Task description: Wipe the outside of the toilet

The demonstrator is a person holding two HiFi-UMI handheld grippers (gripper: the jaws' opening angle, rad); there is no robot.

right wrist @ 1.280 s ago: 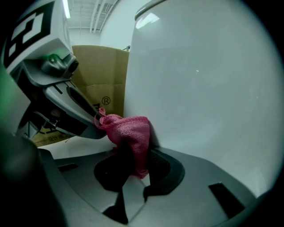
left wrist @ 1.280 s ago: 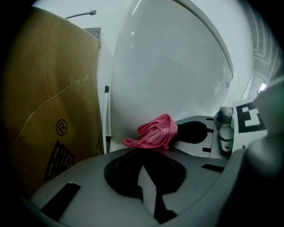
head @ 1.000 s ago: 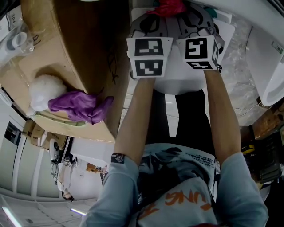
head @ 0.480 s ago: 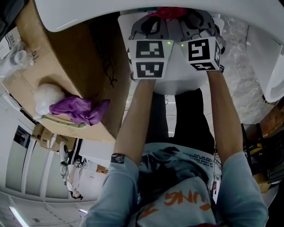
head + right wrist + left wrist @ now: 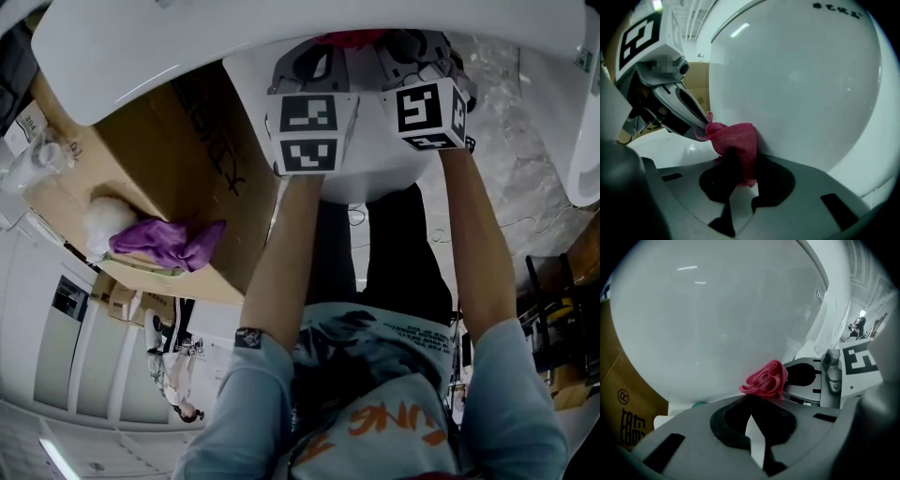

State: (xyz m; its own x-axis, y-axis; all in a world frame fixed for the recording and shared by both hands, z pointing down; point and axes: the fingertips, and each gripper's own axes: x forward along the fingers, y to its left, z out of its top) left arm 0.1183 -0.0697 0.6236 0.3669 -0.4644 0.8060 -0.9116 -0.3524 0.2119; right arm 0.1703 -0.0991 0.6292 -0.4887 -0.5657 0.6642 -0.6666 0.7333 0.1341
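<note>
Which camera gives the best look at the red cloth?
The right gripper view: the red cloth sits large mid-frame, pinched in the right gripper against the toilet. The left gripper view shows it smaller; the head view catches only a sliver at the toilet's edge.

We read orange "UNG" on shirt (image 5: 375, 375), bottom centre of head view. Circled R on cardboard box (image 5: 623, 399), lower left. Print on toilet (image 5: 801, 70), upper right: illegible.
</note>
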